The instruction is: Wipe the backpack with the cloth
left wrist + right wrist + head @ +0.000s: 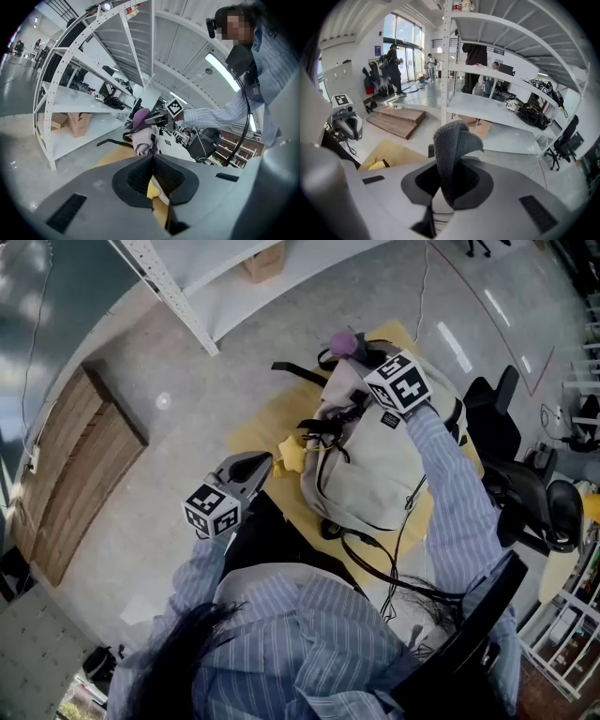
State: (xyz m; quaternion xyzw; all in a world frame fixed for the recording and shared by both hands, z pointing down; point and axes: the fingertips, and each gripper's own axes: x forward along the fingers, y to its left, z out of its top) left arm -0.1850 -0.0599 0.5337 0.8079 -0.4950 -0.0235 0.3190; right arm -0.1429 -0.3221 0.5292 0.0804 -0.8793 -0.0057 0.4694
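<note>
Right gripper (449, 199) jaws clamped on cloth (452, 145), fold protruding as wiping pad, at far end of backpack (370, 465); backpack lies on yellow surface (258, 423); left gripper (152, 164) jaws together, empty, held clear, likely leaving room.

The backpack (375, 465) is matt off-white woven fabric with black webbing straps. At its top, the cloth (452, 145) looks thick and fuzzy, pinched between textured black pads (424, 184) of the right gripper (449, 183), whose shell is smooth matt grey plastic. Left of the backpack, a grained wooden board (80, 470) lies on a glossy floor (187, 352).
</note>
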